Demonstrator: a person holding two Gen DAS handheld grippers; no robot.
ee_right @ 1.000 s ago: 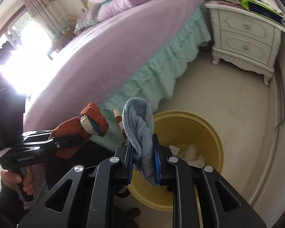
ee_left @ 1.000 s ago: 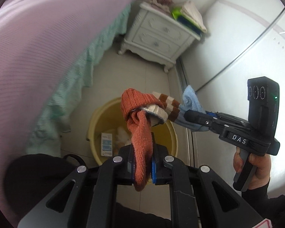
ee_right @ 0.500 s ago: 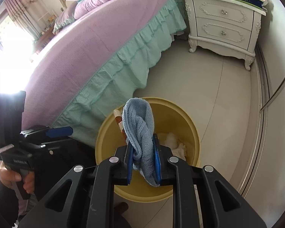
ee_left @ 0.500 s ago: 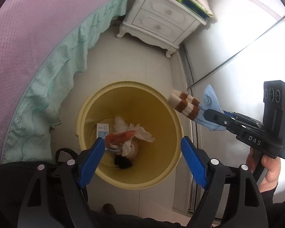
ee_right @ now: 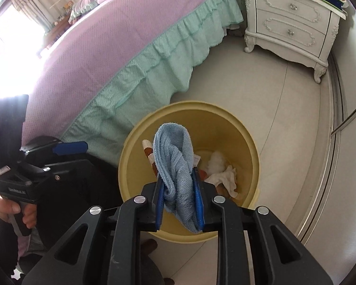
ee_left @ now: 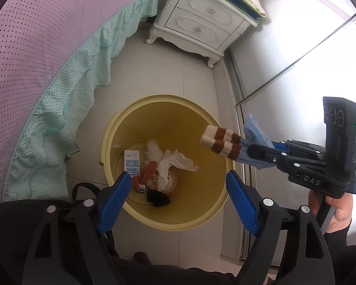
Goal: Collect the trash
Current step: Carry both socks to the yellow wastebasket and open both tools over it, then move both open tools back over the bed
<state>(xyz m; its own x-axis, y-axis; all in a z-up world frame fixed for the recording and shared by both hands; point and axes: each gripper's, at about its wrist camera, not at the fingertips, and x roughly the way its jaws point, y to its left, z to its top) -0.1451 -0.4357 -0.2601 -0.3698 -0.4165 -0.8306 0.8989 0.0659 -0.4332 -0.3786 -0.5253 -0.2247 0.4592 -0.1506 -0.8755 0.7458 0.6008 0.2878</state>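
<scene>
A yellow bucket (ee_left: 168, 218) stands on the floor and holds an orange sock (ee_left: 146, 171), white tissue (ee_left: 175, 163), a small box (ee_left: 132, 162) and a dark item. My left gripper (ee_left: 179, 191) is open and empty above the bucket. My right gripper (ee_right: 179, 197) is shut on a blue sock (ee_right: 175, 166) with a brown and white striped cuff (ee_left: 222, 142), held over the bucket's (ee_right: 249, 142) right rim. The right gripper also shows in the left wrist view (ee_left: 261, 153), and the left gripper shows at the left of the right wrist view (ee_right: 70, 147).
A bed with a purple cover (ee_left: 35, 35) and green frill (ee_right: 154, 71) lies left of the bucket. A white nightstand (ee_left: 201, 23) stands at the back with books on top. A sliding wardrobe door (ee_left: 296, 59) and its floor track run along the right.
My left gripper opened and let go of the orange sock, which fell into the bucket. Both grippers moved over the bucket. The right gripper stays shut on the blue sock.
</scene>
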